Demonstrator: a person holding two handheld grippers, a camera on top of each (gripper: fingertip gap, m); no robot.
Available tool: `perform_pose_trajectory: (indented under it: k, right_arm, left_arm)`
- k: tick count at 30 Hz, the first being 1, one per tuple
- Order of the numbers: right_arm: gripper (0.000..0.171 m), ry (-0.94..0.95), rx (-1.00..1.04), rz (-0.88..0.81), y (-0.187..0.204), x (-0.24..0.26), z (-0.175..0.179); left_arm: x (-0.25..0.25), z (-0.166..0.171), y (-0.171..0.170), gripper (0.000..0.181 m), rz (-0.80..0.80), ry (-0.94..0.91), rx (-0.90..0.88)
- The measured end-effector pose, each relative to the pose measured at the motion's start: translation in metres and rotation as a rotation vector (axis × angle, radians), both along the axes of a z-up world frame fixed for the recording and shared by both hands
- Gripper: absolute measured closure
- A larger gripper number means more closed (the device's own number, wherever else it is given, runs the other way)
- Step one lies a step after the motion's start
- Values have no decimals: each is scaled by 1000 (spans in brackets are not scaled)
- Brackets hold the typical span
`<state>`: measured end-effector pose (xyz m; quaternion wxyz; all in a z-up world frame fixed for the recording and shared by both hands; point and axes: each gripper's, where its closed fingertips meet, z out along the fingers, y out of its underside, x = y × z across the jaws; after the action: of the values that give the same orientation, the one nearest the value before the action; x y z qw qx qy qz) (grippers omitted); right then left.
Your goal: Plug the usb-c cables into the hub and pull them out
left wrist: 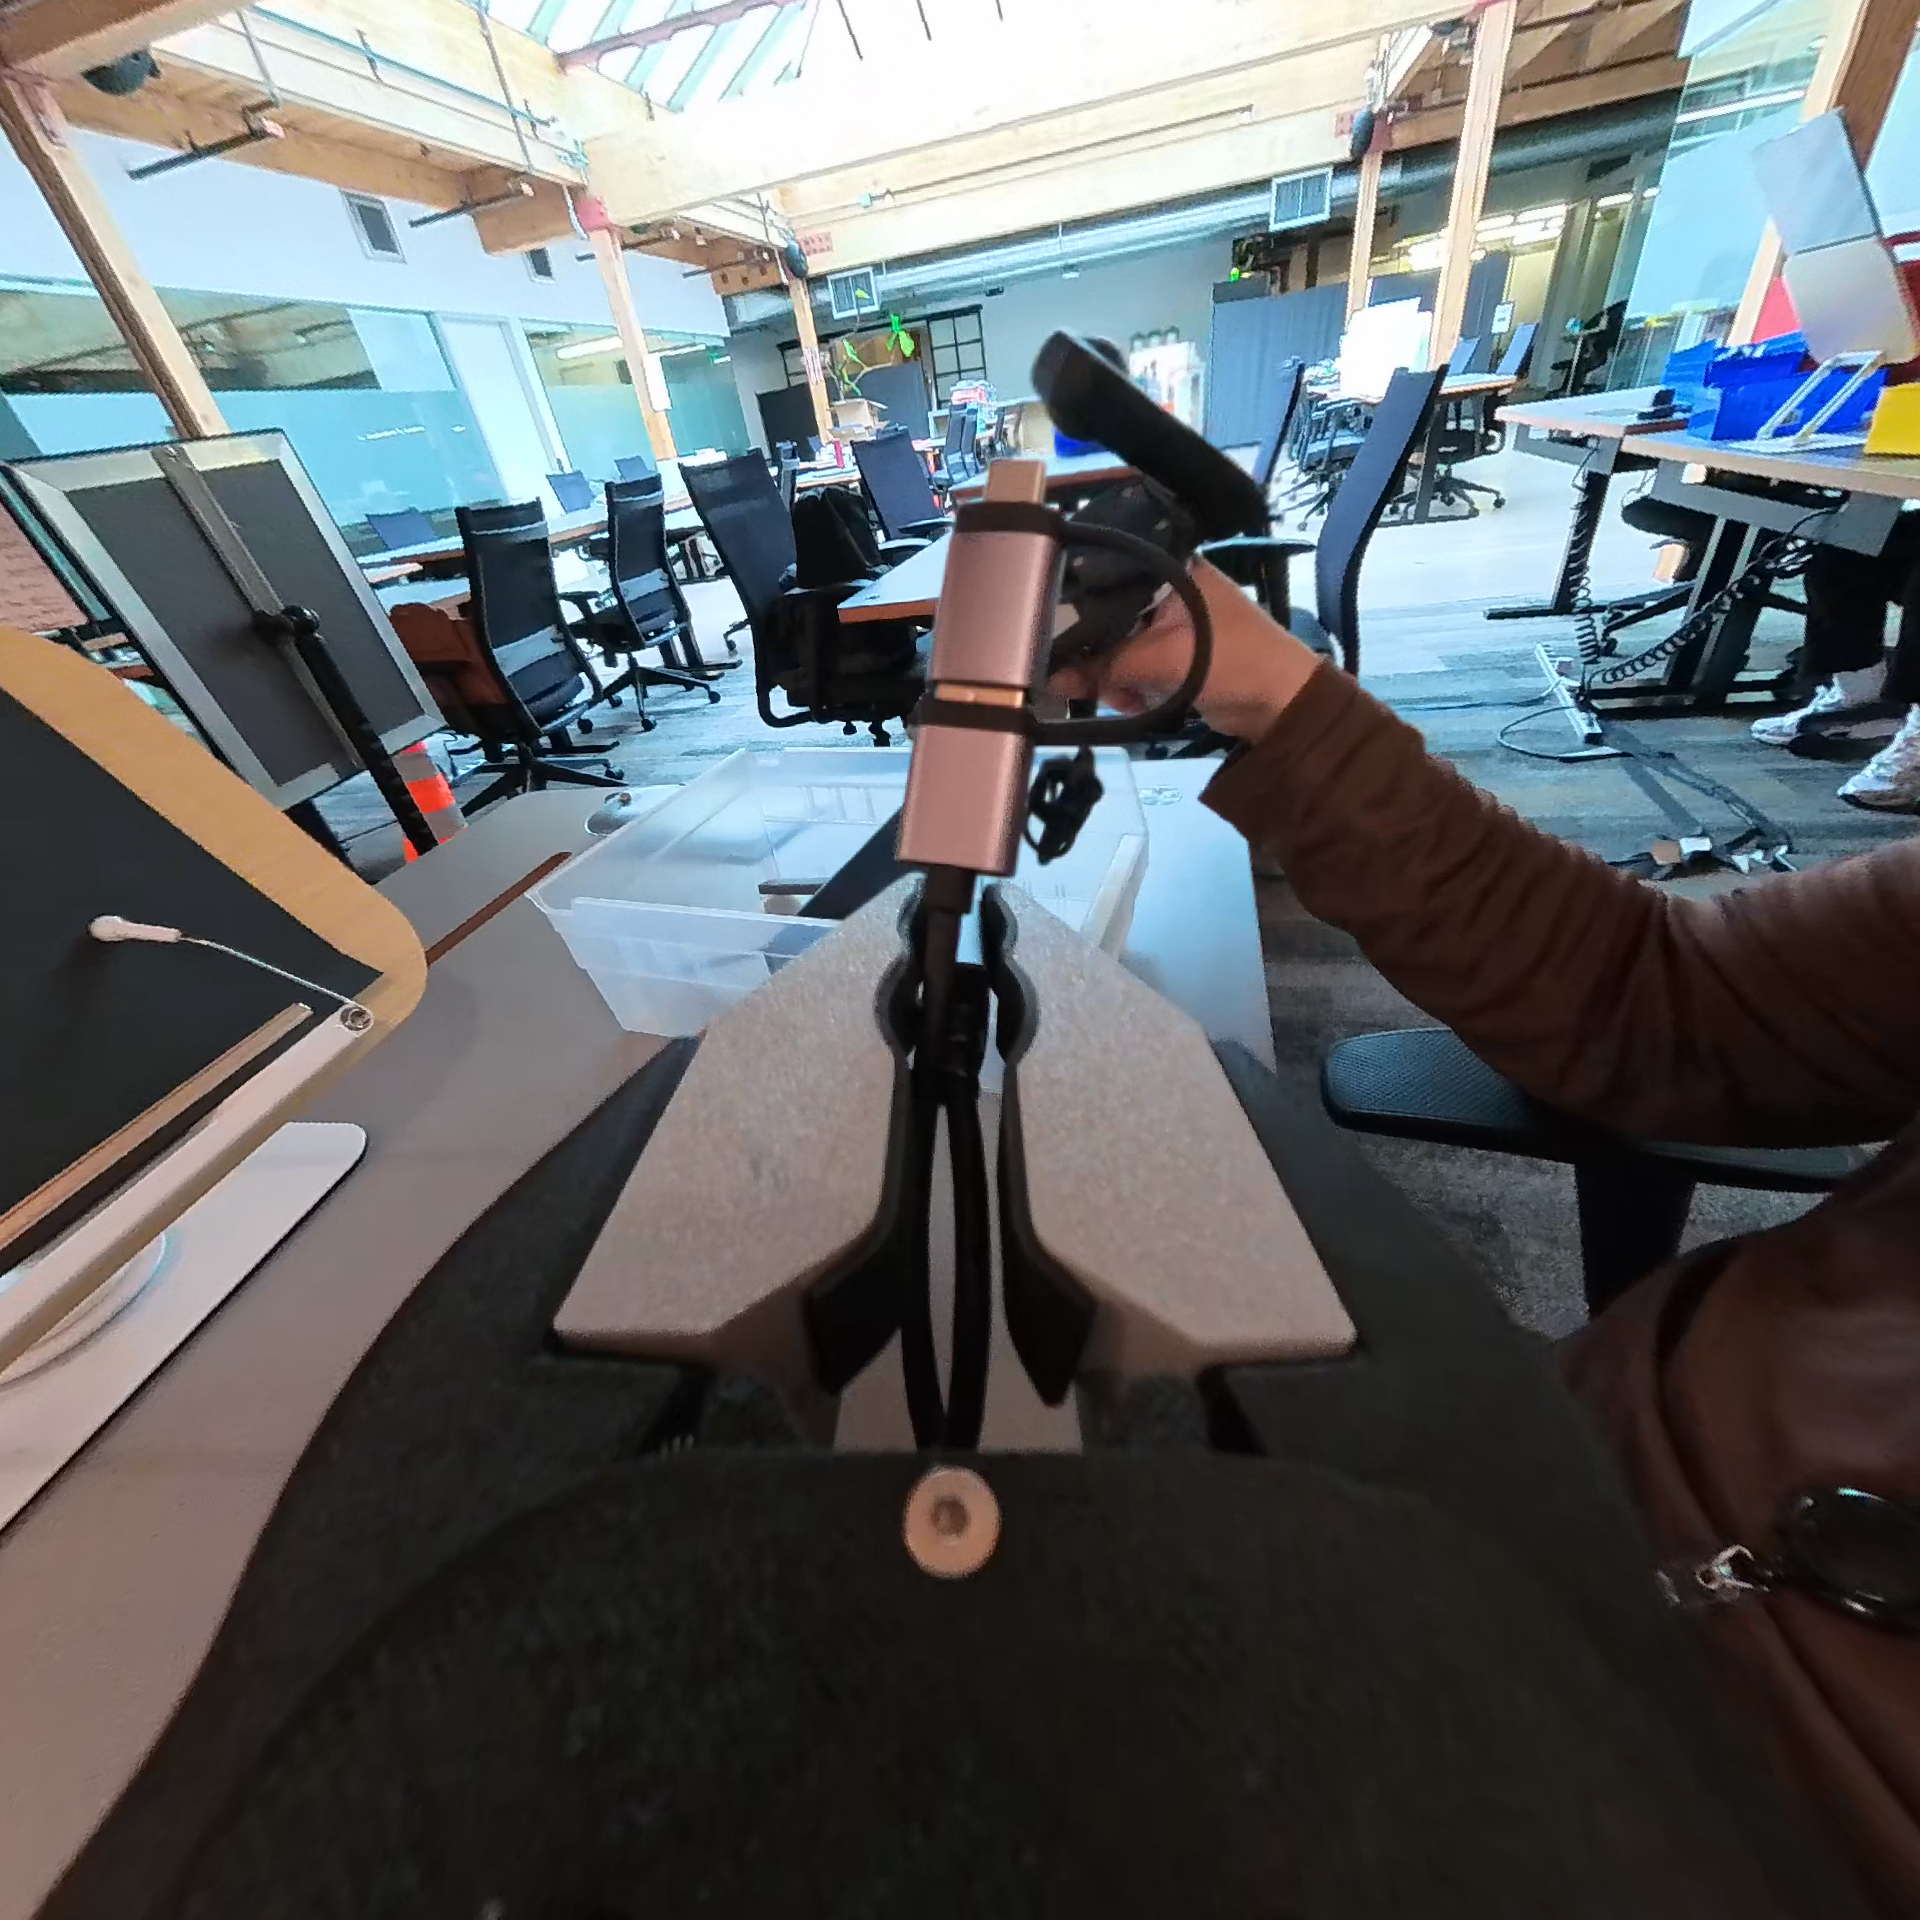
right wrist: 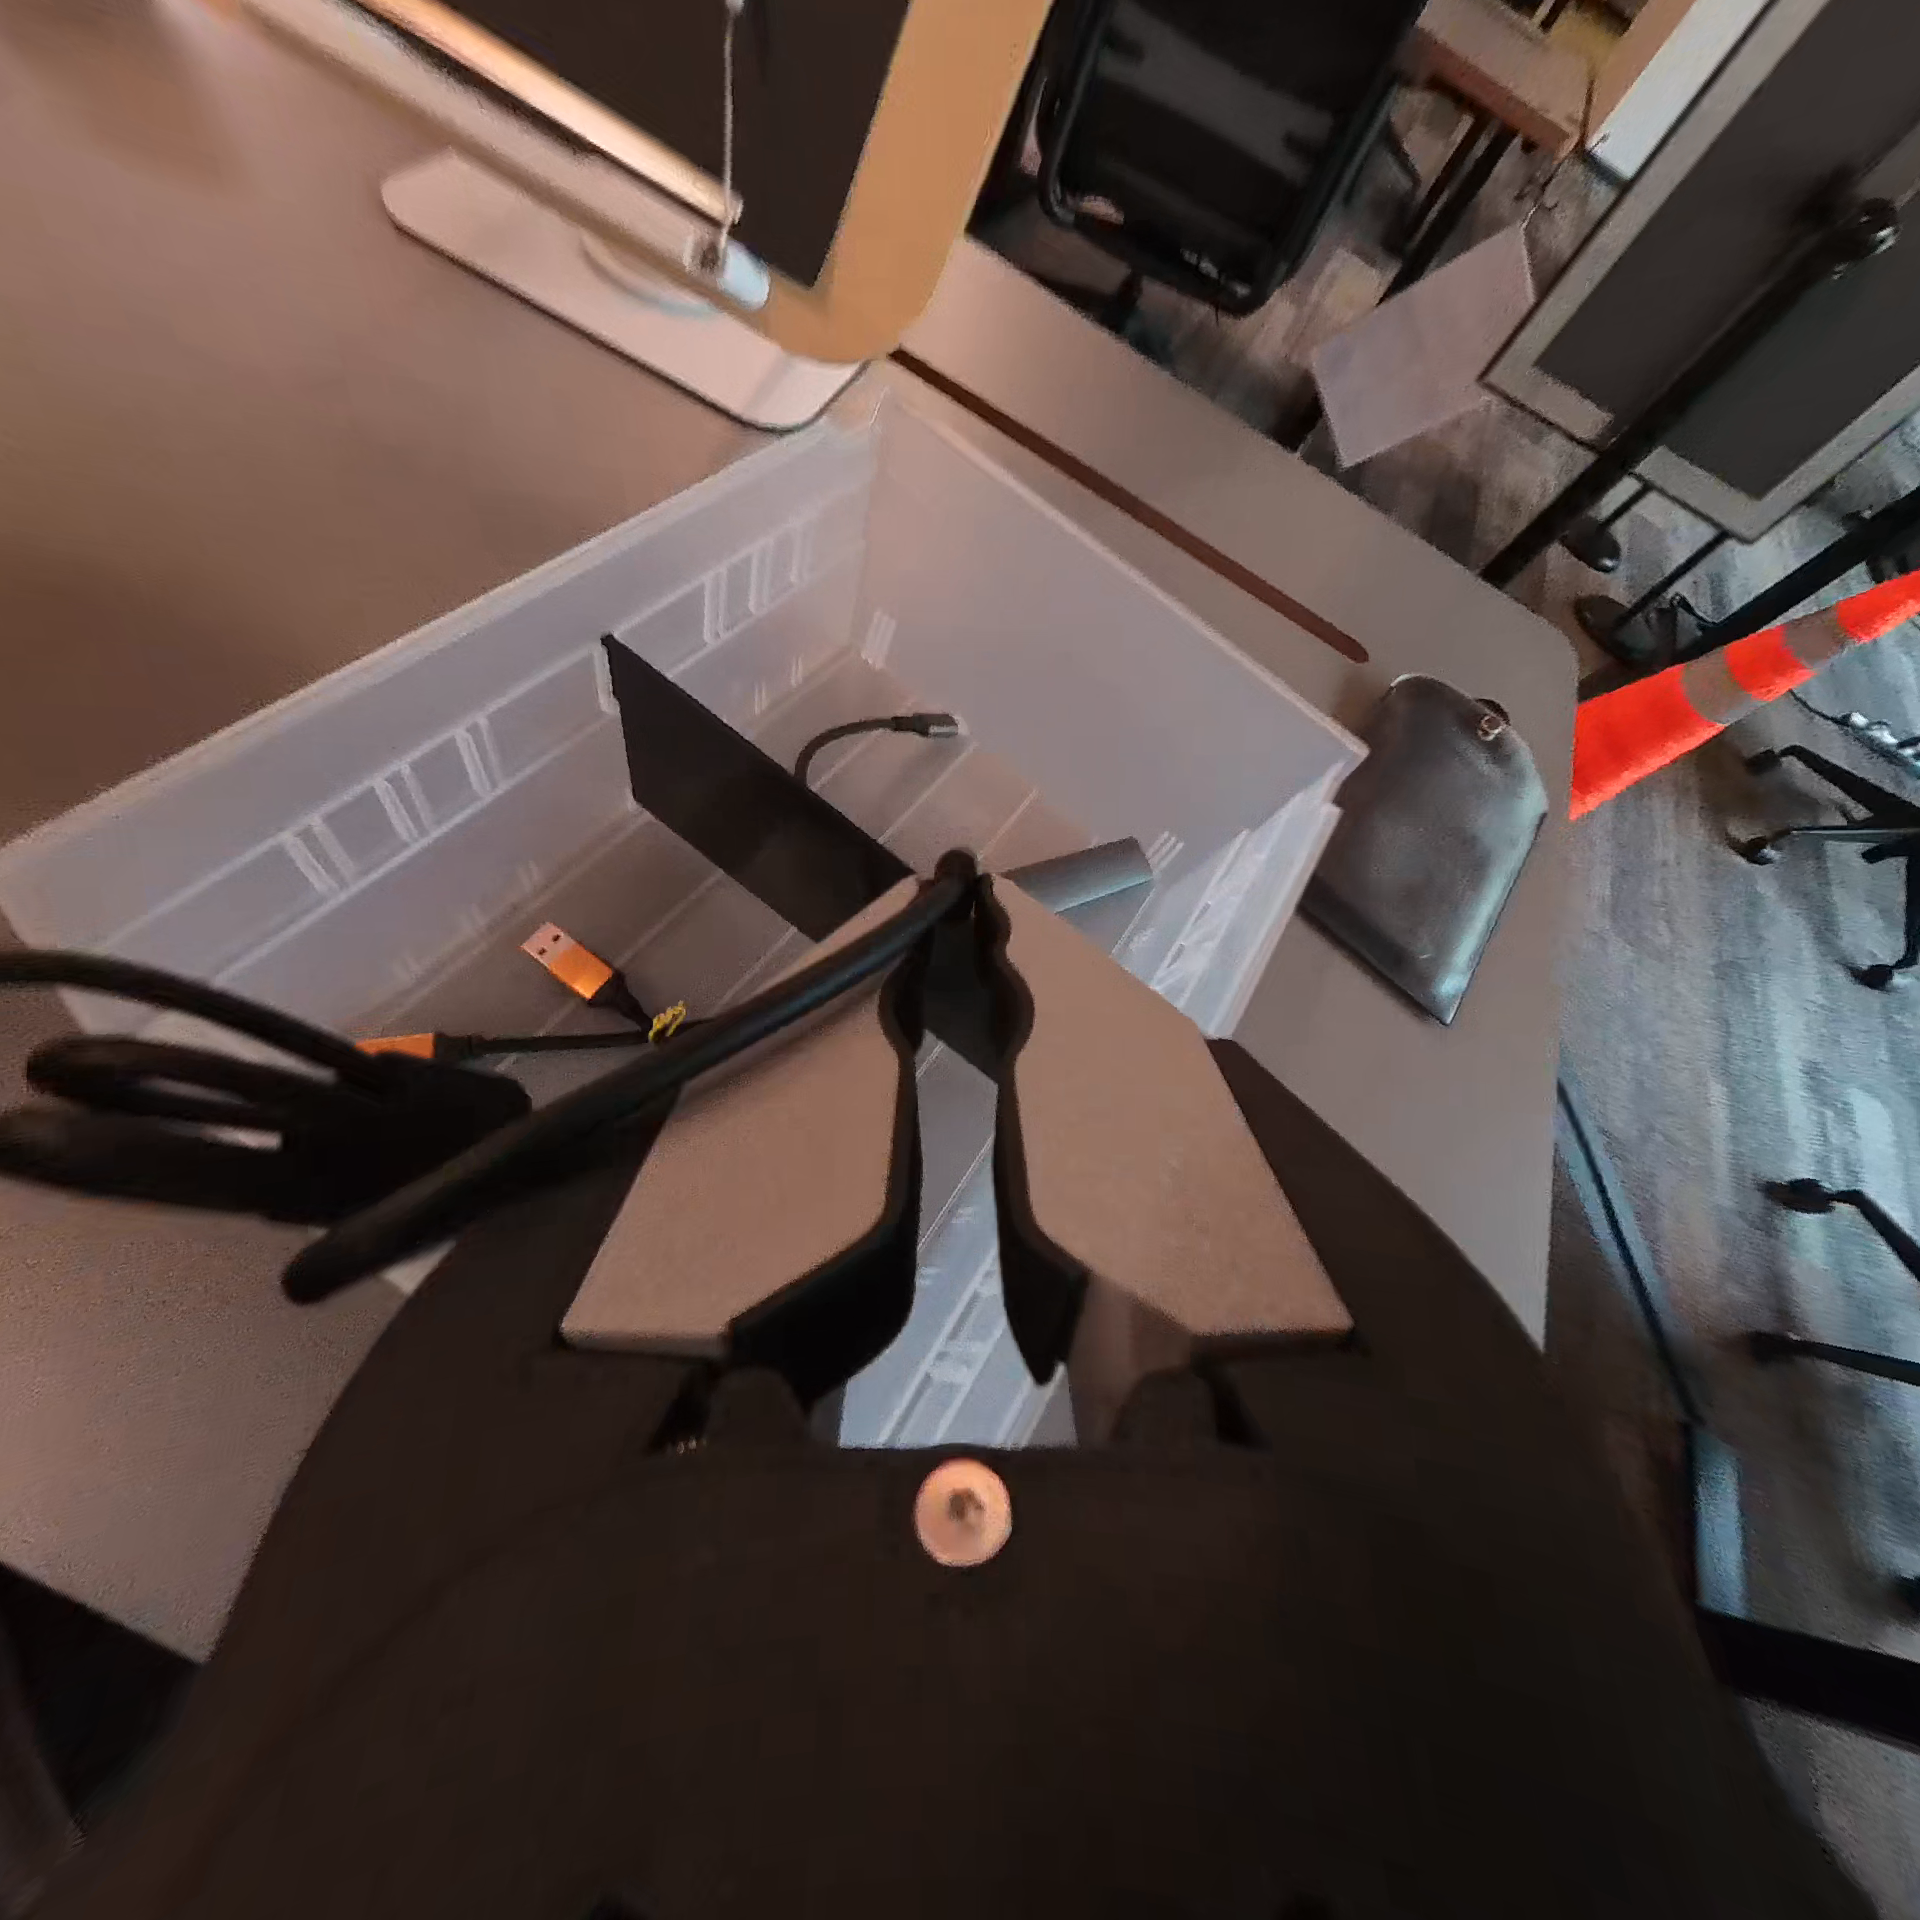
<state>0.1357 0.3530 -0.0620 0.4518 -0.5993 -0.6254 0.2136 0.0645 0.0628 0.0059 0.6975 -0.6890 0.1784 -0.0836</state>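
In the left wrist view my left gripper (left wrist: pixel 951 914) is shut on a black cable (left wrist: pixel 940 1195), just below its pinkish-grey metal connector (left wrist: pixel 977 675), which points up with a black tether loop beside it. The other gripper (left wrist: pixel 1143 468) shows behind it in a person's hand. In the right wrist view my right gripper (right wrist: pixel 961 883) is shut on a black cable (right wrist: pixel 623 1101) that trails left. It hovers over a clear bin (right wrist: pixel 416 790). The grey hub (right wrist: pixel 1091 868) lies in the bin's far compartment, its short lead ending in a plug (right wrist: pixel 935 724).
A black divider (right wrist: pixel 727 790) splits the bin. An orange-tipped USB cable (right wrist: pixel 566 961) lies in the near compartment. A black pouch (right wrist: pixel 1434 831) lies right of the bin. A monitor stand (right wrist: pixel 582 281) stands behind. Office chairs (left wrist: pixel 520 623) and an orange cone (right wrist: pixel 1714 686) are past the desk edge. About 30 cm separates my left fingertips from my right.
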Motion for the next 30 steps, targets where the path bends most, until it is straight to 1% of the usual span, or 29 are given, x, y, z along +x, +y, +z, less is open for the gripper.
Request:
perform_pose_trajectory:
  k: [3, 5, 8, 9, 11, 12, 15, 17, 21, 22, 24, 27, 28, 30]
  right_arm:
    - [167, -119, 27, 3, -2, -6, -23]
    - [163, -214, 12, -1, -3, -6, -42]
    - [156, -367, -72, -32, -4, 6, -69]
    - [153, -391, -107, -31, -7, 9, -74]
    - [143, -384, -157, -26, -12, 11, -72]
    - [141, -364, -170, -21, -14, 11, -67]
    - [134, -252, -173, 35, -31, 6, -39]
    - [131, -152, -186, 153, -60, -3, -14]
    - [131, 64, -277, 625, -172, -19, 38]
    - [132, 85, -278, 712, -195, -21, 43]
    - [129, 64, -264, 829, -229, -24, 42]
    - [128, 68, -214, 921, -261, -32, 40]
    - [132, 76, -210, 955, -271, -32, 40]
    - [157, 100, -192, 992, -283, -33, 42]
  left_arm:
    - [1, -2, 1, 174, 8, 24, -3]
    - [1, -3, 1, 174, 10, 31, -5]
    - [1, -3, 1, 174, 8, 34, -7]
    - [1, -4, 1, 174, 8, 35, -9]
    - [1, -4, 1, 174, 8, 33, -12]
    - [1, -4, 1, 174, 6, 32, -13]
    - [3, -7, 2, 174, -1, 35, -24]
    - [5, -8, 3, 174, -11, 38, -30]
    - [11, -12, 4, 174, -47, 32, -44]
    - [13, -13, 4, 174, -58, 32, -49]
    - [19, -14, 2, 174, -88, 30, -54]
    - [27, -15, -2, 174, -138, 37, -67]
    - [29, -15, -3, 174, -149, 44, -70]
    - [35, -17, -4, 174, -175, 55, -73]
